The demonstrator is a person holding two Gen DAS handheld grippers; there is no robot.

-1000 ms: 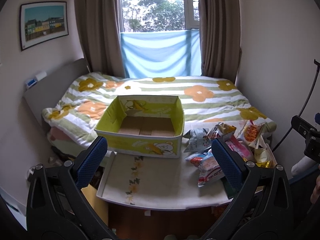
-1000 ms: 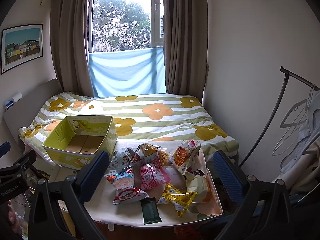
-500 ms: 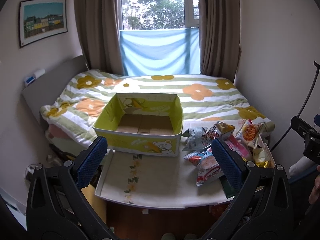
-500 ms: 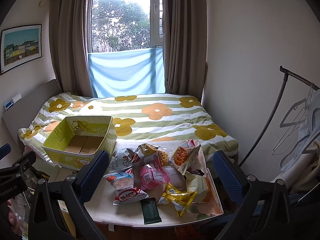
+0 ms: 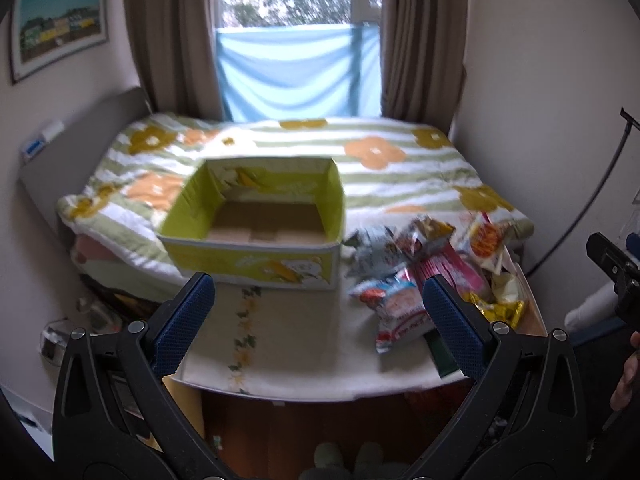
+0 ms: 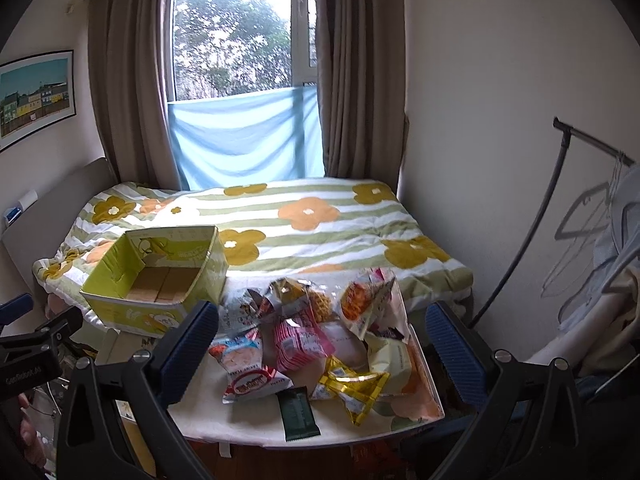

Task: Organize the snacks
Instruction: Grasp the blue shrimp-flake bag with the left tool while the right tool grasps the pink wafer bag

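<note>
An empty yellow-green cardboard box [image 5: 256,232] [image 6: 160,276] stands on the left of a small table [image 5: 304,364] [image 6: 216,416] at the foot of a bed. To its right lies a pile of snack bags [image 5: 424,272] [image 6: 316,332]: a red-and-white bag [image 6: 244,364], a pink pack [image 6: 300,340], a gold bag [image 6: 352,384] and a dark green bar [image 6: 298,412]. My left gripper [image 5: 320,308] is open and empty, short of the table's near edge. My right gripper [image 6: 320,336] is open and empty too, held back from the snack pile.
A bed with a striped flower quilt [image 6: 304,224] lies behind the table, below a curtained window [image 6: 236,52]. A clothes rack with hangers [image 6: 592,208] stands on the right. Clutter sits on the floor at the left [image 5: 92,316]. A hand shows at the right edge [image 5: 628,372].
Both grippers have moved a little closer to the table; box and snacks look larger. The left view has tilted downward and blurred. Nothing was taken hold of.
</note>
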